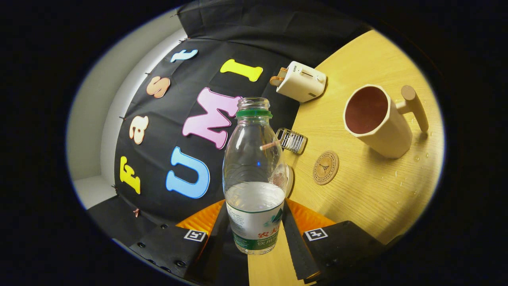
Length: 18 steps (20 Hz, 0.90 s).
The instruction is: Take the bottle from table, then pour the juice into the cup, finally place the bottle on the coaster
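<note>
So the clear plastic bottle with a green neck ring (254, 174), uncapped and roughly half full of clear liquid, is clamped between both fingers of the gripper (254, 230) at its labelled lower part. The whole view is tilted. Beyond the fingers, the round cork coaster (326, 167) is seen lying flat on the light wooden table (373, 198), bare. The cream faceted cup with a wooden handle (377, 121) is found past it, with water droplets scattered nearby. A small cream toaster-like box (301, 80) is parked near the wall, and a little ribbed glass jar (292, 140) is just behind the bottle.
</note>
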Available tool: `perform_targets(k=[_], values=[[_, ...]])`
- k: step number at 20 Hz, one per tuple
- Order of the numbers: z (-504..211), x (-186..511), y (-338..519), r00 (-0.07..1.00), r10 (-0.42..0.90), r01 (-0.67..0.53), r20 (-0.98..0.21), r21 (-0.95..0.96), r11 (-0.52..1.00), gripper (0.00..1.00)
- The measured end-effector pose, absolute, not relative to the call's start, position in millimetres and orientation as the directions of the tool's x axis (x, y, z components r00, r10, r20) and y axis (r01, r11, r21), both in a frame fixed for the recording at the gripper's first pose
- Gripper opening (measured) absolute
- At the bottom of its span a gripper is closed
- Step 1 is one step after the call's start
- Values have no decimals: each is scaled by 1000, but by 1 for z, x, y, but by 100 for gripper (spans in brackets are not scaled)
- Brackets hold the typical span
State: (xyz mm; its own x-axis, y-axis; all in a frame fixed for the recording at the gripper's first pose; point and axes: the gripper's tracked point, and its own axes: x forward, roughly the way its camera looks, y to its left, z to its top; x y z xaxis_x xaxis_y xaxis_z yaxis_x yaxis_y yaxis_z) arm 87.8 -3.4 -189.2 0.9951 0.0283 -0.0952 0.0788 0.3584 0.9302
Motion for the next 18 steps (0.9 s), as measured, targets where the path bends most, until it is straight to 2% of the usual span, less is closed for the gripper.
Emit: perform_targets(k=[18], values=[[-197, 91, -24, 994, -8, 107, -107, 994, -3, 74]])
